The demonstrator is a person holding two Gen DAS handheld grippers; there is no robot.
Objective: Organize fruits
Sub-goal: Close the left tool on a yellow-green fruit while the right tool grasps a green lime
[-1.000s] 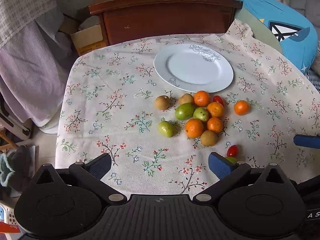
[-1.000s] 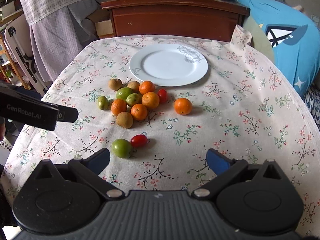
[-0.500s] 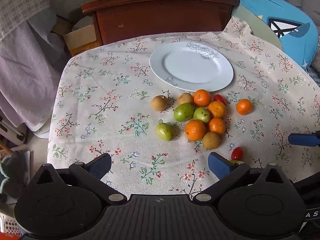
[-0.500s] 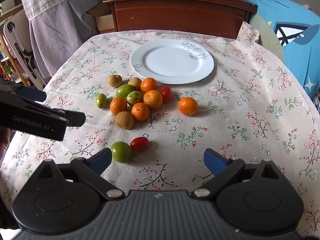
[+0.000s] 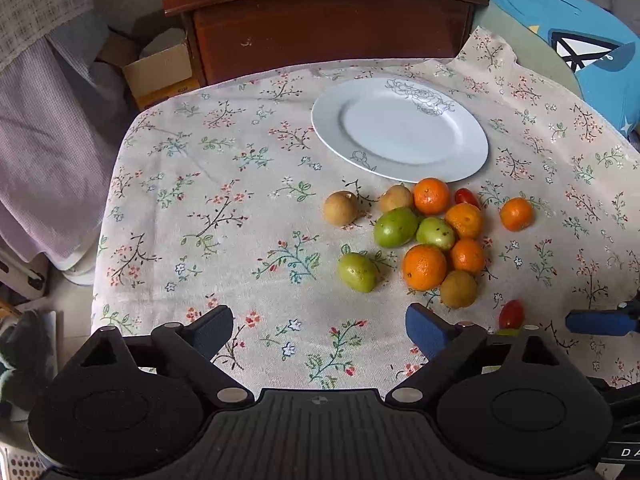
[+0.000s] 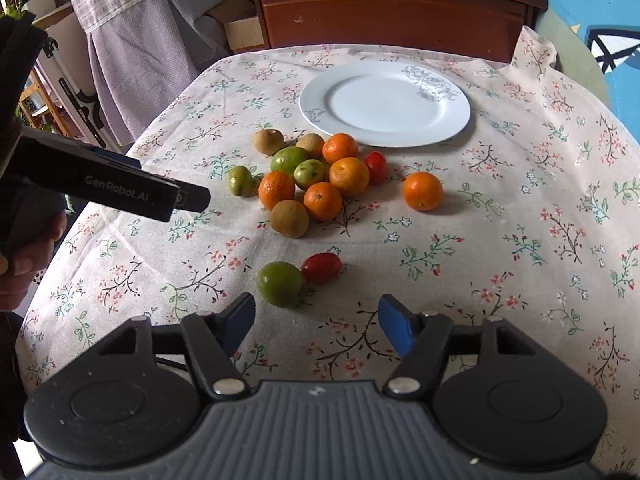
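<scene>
A white plate (image 5: 400, 132) (image 6: 384, 104) sits empty at the far side of the floral tablecloth. In front of it lies a cluster of oranges (image 5: 424, 266) (image 6: 348, 176), green fruits (image 5: 396, 226) (image 6: 290, 158), brown fruits (image 5: 340, 208) (image 6: 289, 218) and a cherry tomato (image 6: 375, 166). One orange (image 6: 423, 191) lies apart to the right. A green fruit (image 6: 280, 283) and a red tomato (image 6: 321, 267) lie nearest my right gripper (image 6: 316, 322), which is open and empty just behind them. My left gripper (image 5: 320, 326) is open and empty above the cloth, left of the cluster.
A brown wooden cabinet (image 5: 328, 24) stands behind the table. A blue cushion (image 5: 580, 44) is at the right. Hanging cloth (image 6: 132, 20) and a cardboard box (image 5: 160, 72) are at the left. The left gripper's body (image 6: 108, 184) reaches in over the table's left edge.
Both grippers have moved forward over the table toward the fruit. The left gripper has also shifted right. Both stayed open and the fruit has not moved.
</scene>
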